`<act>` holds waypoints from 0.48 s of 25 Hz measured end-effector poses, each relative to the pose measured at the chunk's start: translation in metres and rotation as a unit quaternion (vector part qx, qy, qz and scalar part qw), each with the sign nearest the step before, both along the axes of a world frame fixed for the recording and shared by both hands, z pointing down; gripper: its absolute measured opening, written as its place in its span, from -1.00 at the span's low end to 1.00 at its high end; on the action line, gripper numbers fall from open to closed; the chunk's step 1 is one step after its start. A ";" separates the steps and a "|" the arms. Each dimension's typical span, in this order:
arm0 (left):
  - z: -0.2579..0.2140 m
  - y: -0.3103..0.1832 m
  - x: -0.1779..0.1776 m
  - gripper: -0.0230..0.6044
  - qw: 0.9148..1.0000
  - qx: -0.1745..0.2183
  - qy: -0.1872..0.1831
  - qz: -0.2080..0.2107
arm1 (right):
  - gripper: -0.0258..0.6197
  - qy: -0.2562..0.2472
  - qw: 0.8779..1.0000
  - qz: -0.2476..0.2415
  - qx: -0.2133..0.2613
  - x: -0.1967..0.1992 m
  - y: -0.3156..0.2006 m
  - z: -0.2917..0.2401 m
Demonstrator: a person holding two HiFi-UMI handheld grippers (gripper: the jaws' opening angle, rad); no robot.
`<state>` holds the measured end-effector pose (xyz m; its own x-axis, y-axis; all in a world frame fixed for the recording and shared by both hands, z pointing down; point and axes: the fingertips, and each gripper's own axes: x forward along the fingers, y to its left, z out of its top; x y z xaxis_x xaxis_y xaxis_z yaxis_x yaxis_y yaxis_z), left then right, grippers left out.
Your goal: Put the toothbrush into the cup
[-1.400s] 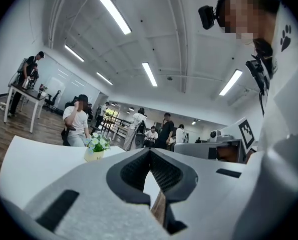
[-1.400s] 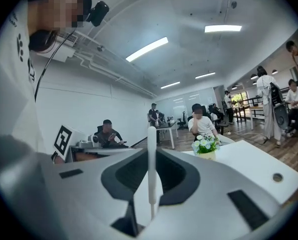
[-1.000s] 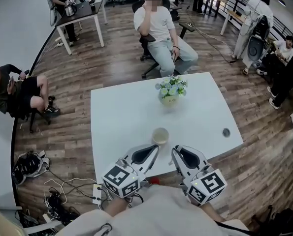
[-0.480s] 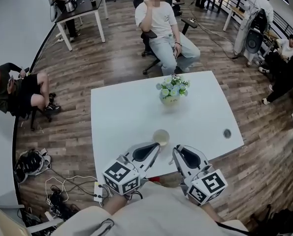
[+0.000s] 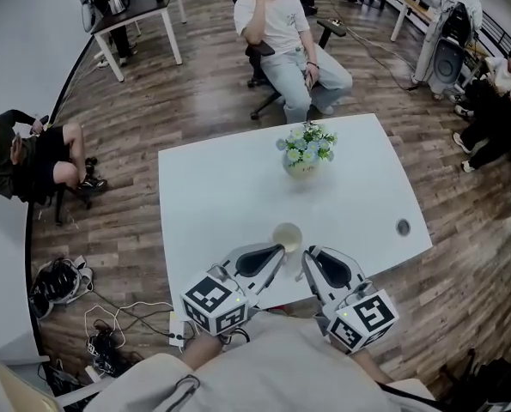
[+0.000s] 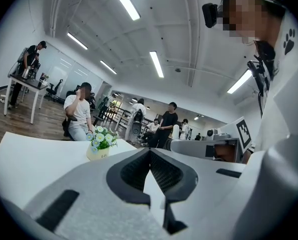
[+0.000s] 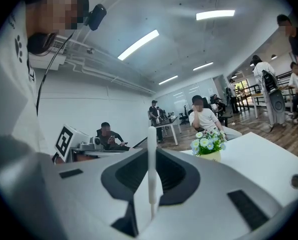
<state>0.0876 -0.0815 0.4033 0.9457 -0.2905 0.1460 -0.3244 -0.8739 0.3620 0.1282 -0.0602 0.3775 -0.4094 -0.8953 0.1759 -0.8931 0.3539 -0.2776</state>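
Head view: vs 1 s ago, little has moved. The left tool (image 5: 278, 249) and right tool (image 5: 309, 257) sit low over the near edge of the white surface (image 5: 212, 187), tips on either side of the cup (image 5: 287, 236), the left tip just beside its rim. Only the framing has slid a bit. The toothbrush can't be made out here.

Left gripper view: jaws together, nothing btwn them.

Right gripper view: jaws clamped on the thin white toothbrush (image 7: 151, 164), which stands upright.

So 0 progress on insertion: the brush is outside the cup, and the drop-in is prob. next.
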 end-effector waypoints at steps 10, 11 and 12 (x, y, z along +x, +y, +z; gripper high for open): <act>0.010 -0.011 -0.009 -0.91 1.000 -0.008 -0.015 -0.003 | -0.74 -0.005 1.000 -0.006 -0.002 -0.005 -0.027 0.004; 0.011 -0.012 -0.011 -0.91 1.000 -0.010 -0.016 -0.006 | -0.74 -0.005 1.000 -0.006 -0.002 -0.005 -0.029 0.005; 0.012 -0.014 -0.012 -0.91 1.000 -0.013 -0.016 -0.008 | -0.74 -0.005 1.000 -0.006 -0.002 -0.006 -0.032 0.006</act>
